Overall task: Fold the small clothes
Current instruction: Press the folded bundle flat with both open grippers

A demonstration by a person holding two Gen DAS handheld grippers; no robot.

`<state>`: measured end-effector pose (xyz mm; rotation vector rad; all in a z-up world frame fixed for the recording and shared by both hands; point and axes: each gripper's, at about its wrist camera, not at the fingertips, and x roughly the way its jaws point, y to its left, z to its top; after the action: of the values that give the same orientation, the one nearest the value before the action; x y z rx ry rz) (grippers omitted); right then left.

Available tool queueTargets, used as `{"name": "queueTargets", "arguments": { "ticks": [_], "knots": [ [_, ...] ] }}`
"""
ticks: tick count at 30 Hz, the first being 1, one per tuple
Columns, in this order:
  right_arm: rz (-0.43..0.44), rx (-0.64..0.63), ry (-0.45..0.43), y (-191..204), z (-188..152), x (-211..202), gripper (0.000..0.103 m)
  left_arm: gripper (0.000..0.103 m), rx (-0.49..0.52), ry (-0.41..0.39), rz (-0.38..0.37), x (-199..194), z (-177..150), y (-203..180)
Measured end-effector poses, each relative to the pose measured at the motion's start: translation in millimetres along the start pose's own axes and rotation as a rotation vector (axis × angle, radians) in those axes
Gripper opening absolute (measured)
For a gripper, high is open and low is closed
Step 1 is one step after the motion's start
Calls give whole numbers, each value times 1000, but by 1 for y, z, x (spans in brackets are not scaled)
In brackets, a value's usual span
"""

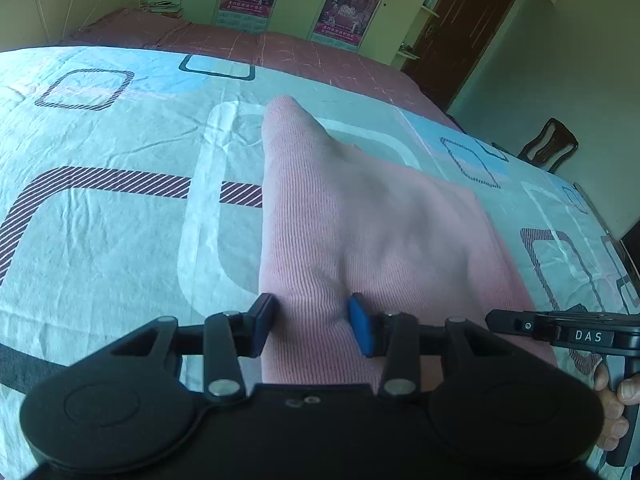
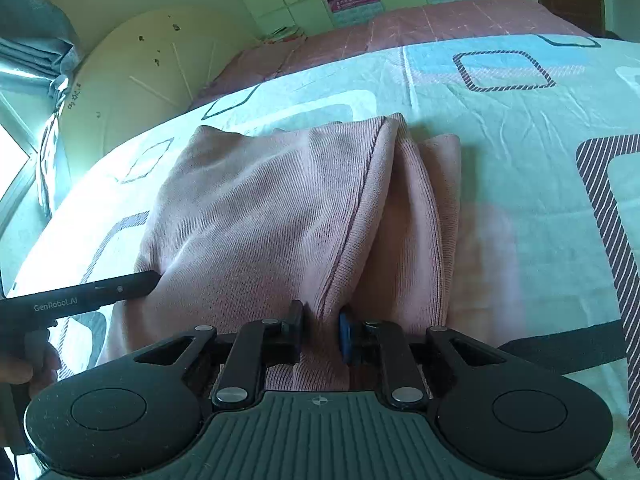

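Note:
A pink ribbed knit garment (image 1: 360,220) lies partly folded on a patterned light-blue bedsheet (image 1: 120,140). My left gripper (image 1: 312,320) is shut on its near edge, with a thick band of the fabric filling the gap between the blue pads. In the right wrist view the same pink garment (image 2: 260,208) shows a raised fold with a stitched hem. My right gripper (image 2: 322,320) is shut on that fold, its pads close together. Each view shows the other gripper's black body at its side: the right one (image 1: 560,332), the left one (image 2: 88,296).
The bedsheet (image 2: 520,160) spreads wide around the garment. A dusky pink blanket (image 1: 240,40) covers the bed's far part. Cabinets with posters (image 1: 344,8) line the back wall. A dark chair (image 1: 548,148) and a brown door (image 1: 460,32) stand at the right. A curtained window (image 2: 24,60) is on the left.

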<state>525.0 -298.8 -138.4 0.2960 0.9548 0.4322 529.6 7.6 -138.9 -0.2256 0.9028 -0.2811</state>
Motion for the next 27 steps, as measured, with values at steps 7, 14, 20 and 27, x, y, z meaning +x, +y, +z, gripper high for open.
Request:
{"name": "queueTargets", "arguments": {
  "ticks": [7,14,20,27],
  "knots": [
    [-88,-156,-138,23,3,-60,7,37,77,10,-70,-12,11,-23],
    [-66,-21,-24,-16,-22,-20,8,42,198,69,48,7,7,-51],
    [-140,-31,-164,-20,-19,-56,32,43,191,-14,18,-20,17,-44],
    [-87,-193,-122,6,2,-40,18,40,292,-6,-32,1,26,-68]
  ]
}}
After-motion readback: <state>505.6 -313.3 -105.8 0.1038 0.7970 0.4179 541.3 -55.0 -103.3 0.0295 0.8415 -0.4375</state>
